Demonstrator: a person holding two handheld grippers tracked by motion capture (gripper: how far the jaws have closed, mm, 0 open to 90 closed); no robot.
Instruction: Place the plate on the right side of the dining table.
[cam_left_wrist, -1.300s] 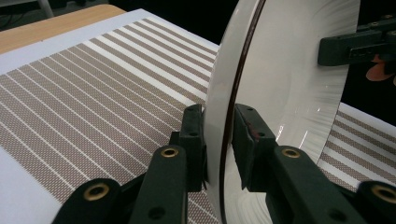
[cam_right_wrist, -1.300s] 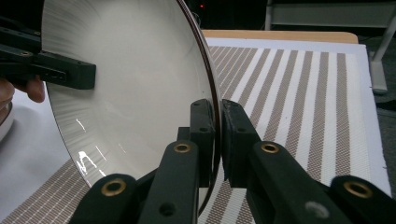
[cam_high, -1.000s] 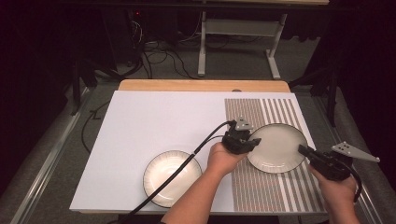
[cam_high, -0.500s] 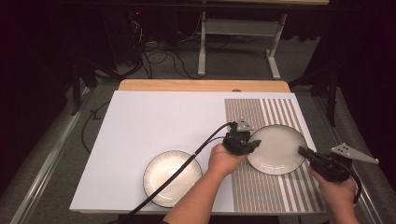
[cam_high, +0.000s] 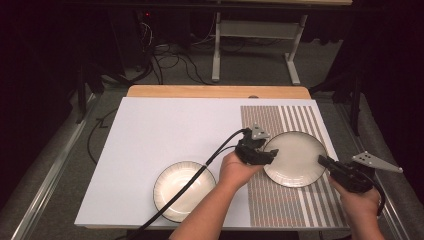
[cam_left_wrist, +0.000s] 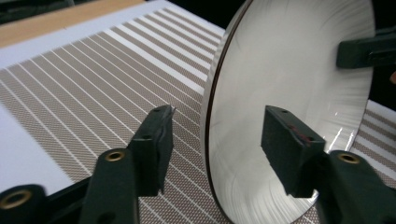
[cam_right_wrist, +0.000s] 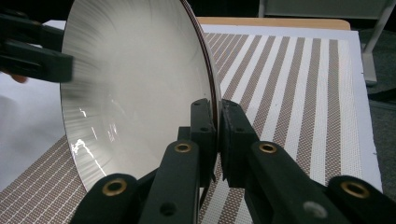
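Observation:
A white plate with a dark rim (cam_high: 295, 157) lies on the striped mat (cam_high: 280, 200), between both hands. My left gripper (cam_high: 270, 154) is at its left edge. In the left gripper view the plate (cam_left_wrist: 289, 70) has its rim between the jaws of that gripper (cam_left_wrist: 219, 121). The jaws have just been opening, and there is a gap on each side of the rim. My right gripper (cam_high: 322, 161) is shut on the plate's right rim. In the right gripper view its pads (cam_right_wrist: 218, 107) pinch the edge of the plate (cam_right_wrist: 135, 70).
A second white plate (cam_high: 182, 190) sits on the white board (cam_high: 175, 125) near the front edge, under the left forearm and its cable. A wooden strip (cam_high: 215, 91) borders the far side. Table legs and cables lie on the floor beyond.

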